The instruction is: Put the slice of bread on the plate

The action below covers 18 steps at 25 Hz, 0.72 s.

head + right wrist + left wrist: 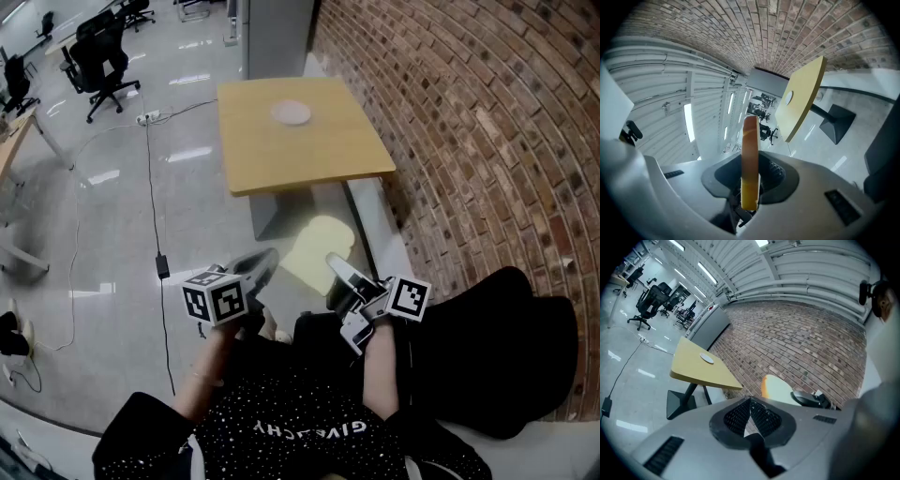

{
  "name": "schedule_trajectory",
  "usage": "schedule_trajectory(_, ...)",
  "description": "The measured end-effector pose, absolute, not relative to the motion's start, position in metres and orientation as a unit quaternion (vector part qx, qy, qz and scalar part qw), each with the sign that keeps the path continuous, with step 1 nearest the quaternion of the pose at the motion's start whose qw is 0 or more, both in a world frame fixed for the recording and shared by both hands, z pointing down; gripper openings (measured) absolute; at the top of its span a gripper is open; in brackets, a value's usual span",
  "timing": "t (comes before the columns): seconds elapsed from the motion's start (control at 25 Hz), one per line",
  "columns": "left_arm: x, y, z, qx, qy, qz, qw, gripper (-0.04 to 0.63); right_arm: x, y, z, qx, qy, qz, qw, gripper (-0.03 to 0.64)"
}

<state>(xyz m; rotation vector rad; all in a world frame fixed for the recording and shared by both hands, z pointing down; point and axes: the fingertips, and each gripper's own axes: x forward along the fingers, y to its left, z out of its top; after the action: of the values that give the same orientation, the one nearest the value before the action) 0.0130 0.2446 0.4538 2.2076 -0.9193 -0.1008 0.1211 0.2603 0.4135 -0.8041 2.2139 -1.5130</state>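
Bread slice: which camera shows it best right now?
Head view: the bread slice shows most of its flat face. The right gripper view sees it only edge-on between the jaws; the left gripper view catches part of its face.

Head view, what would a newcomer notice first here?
The pale slice of bread stands out, clamped in the right gripper and held in the air short of the yellow table. A small white plate sits on that table, beside the long brick wall. The left gripper is shut and empty.
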Motion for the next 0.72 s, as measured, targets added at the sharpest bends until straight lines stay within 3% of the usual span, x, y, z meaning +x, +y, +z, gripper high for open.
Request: schedule_trajectory(0.72, 0.020, 0.175, 0.461, 0.854, -0.355, -0.037, 0.378, 0.012, 0.129, 0.190, 0.422, -0.292, 0.765, -0.547, 0.172, 0.097)
